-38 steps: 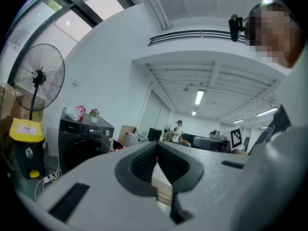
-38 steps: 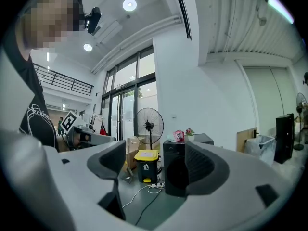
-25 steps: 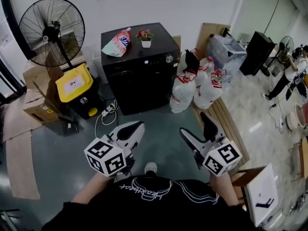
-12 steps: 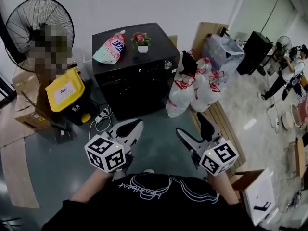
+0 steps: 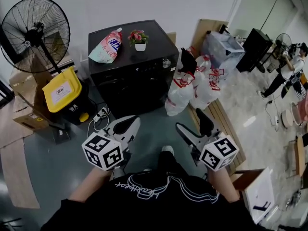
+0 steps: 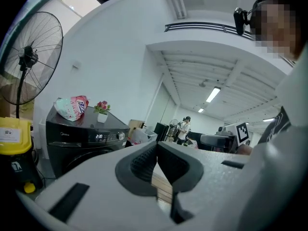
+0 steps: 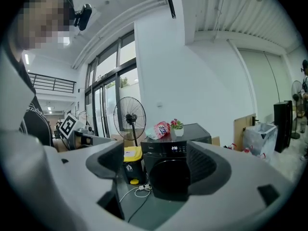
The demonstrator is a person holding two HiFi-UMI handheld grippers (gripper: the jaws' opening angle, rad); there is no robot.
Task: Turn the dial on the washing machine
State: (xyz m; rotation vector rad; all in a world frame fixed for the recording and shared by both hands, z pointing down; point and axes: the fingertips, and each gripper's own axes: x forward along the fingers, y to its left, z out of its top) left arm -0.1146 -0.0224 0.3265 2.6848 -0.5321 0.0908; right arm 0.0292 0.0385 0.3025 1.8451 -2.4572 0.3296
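The black washing machine (image 5: 130,69) stands against the back wall, its silver dial (image 5: 166,63) at the right end of the control panel. Both grippers hang in front of my body, well short of the machine. My left gripper (image 5: 129,123) is shut with nothing between its pads; in the left gripper view its jaws (image 6: 156,148) meet, with the machine (image 6: 86,146) and dial (image 6: 121,136) off to the left. My right gripper (image 5: 194,125) is open and empty. In the right gripper view the machine (image 7: 175,174) shows through the wide gap of that gripper (image 7: 154,160).
A detergent pouch (image 5: 107,40) and a small flower pot (image 5: 139,37) sit on the machine's top. A pedestal fan (image 5: 34,30) and yellow bin (image 5: 61,88) stand to its left, tied white bags (image 5: 185,90) to its right. A power strip (image 5: 101,113) lies on the floor.
The view has shifted a little, so the machine sits slightly further left and higher. A foot now shows between the grippers. Both grippers keep their states.
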